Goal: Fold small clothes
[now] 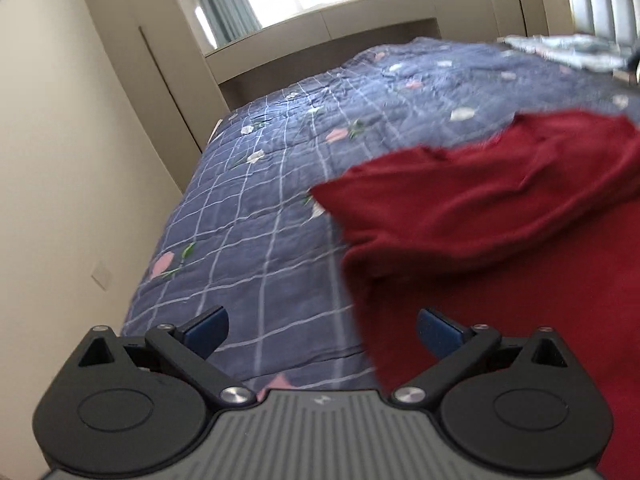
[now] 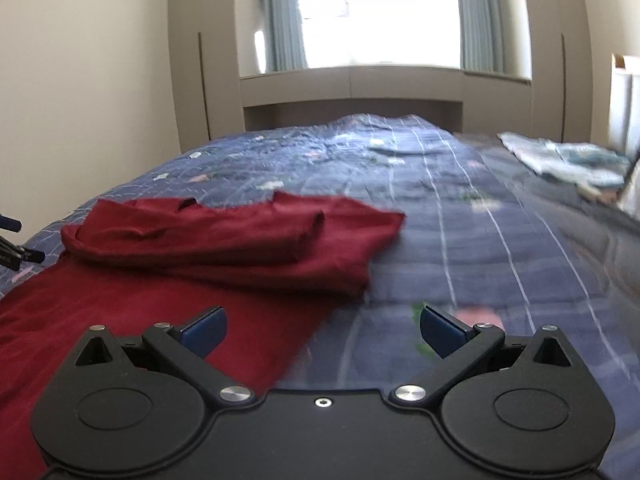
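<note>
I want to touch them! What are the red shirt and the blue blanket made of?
The red shirt looks like soft, matte knit cloth, maybe cotton: it droops and folds in gentle wrinkles. The blue blanket seems to be quilted cotton: stitched lines make puffy squares, with printed flowers. The exact fibres can't be told.

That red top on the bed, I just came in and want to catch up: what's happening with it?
A person is folding the red top on the blue checked quilt, using a pair of tongs in each hand. Its upper part already lies folded over. Right now neither holds it: the left tongs and the right tongs both stand open above the bed with nothing between them. A pale pile of other clothes lies at the far right.
</note>
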A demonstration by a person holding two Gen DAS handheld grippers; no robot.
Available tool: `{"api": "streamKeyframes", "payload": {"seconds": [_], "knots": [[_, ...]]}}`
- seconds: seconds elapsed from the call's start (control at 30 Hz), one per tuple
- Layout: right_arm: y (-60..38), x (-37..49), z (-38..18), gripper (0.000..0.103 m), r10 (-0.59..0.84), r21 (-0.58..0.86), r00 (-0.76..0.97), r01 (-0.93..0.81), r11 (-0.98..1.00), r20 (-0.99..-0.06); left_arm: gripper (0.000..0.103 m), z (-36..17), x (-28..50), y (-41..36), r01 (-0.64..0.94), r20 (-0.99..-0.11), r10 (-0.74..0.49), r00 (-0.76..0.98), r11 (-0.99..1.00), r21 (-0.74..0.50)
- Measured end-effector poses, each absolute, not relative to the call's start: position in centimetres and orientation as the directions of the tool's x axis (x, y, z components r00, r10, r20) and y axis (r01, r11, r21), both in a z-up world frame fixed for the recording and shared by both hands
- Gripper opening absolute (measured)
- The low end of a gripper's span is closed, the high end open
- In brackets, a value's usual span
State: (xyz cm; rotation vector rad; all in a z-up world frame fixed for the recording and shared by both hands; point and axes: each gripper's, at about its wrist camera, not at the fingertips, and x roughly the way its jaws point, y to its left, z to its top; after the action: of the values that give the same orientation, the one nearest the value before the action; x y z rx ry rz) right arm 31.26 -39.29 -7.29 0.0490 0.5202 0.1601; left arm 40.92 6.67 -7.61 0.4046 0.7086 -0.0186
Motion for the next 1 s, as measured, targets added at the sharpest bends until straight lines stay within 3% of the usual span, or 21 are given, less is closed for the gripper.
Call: {"api": "streamKeyframes", "payload": {"seconds": [0.2, 0.37, 0.47, 0.6, 0.77, 0.87, 0.93, 1.0], "knots": [[-34.8, 38.3, -4.5, 0.101, 0.34, 0.13, 0.816, -0.317, 0.939, -0.467, 0.097, -9.2, 43.3, 7.8, 0.178, -0.595, 0.075, 0.8, 0.918, 0.355], [-27.3, 46.1, -3.0, 0.086, 0.52, 0.136, 0.709, -0.524, 0.841, -0.476, 0.084, -9.9, 44.8, 8.5, 0.28, -0.582, -0.047, 0.811, 0.906, 0.317], [-22.4, 49.9, -2.8, 0.074, 0.596, 0.125, 0.639, -0.624, 0.771, -0.487, 0.074, -9.8, 45.3, 9.3, 0.353, -0.586, -0.165, 0.793, 0.909, 0.222], [-16.4, 54.8, -3.0, 0.054, 0.675, 0.201, 0.512, -0.698, 0.687, -0.531, 0.059, -10.2, 45.5, 9.3, 0.413, -0.588, -0.239, 0.773, 0.893, 0.179], [-9.7, 58.0, -3.7, 0.052, 0.703, 0.22, 0.393, -0.761, 0.611, -0.592, 0.048, -11.2, 45.6, 8.6, 0.455, -0.584, -0.241, 0.775, 0.854, 0.252], [-6.7, 58.7, -4.4, 0.033, 0.679, 0.187, 0.355, -0.787, 0.588, -0.642, 0.03, -11.4, 45.4, 8.2, 0.459, -0.567, -0.23, 0.791, 0.836, 0.3], [-5.6, 58.5, -4.8, 0.001, 0.646, 0.137, 0.362, -0.797, 0.589, -0.672, 0.017, -11.4, 45.1, 8.2, 0.45, -0.552, -0.227, 0.802, 0.838, 0.309], [-5.0, 58.2, -4.9, 0.001, 0.637, 0.092, 0.387, -0.806, 0.585, -0.667, 0.011, -11.3, 44.8, 8.4, 0.437, -0.533, -0.231, 0.814, 0.849, 0.298]]}}
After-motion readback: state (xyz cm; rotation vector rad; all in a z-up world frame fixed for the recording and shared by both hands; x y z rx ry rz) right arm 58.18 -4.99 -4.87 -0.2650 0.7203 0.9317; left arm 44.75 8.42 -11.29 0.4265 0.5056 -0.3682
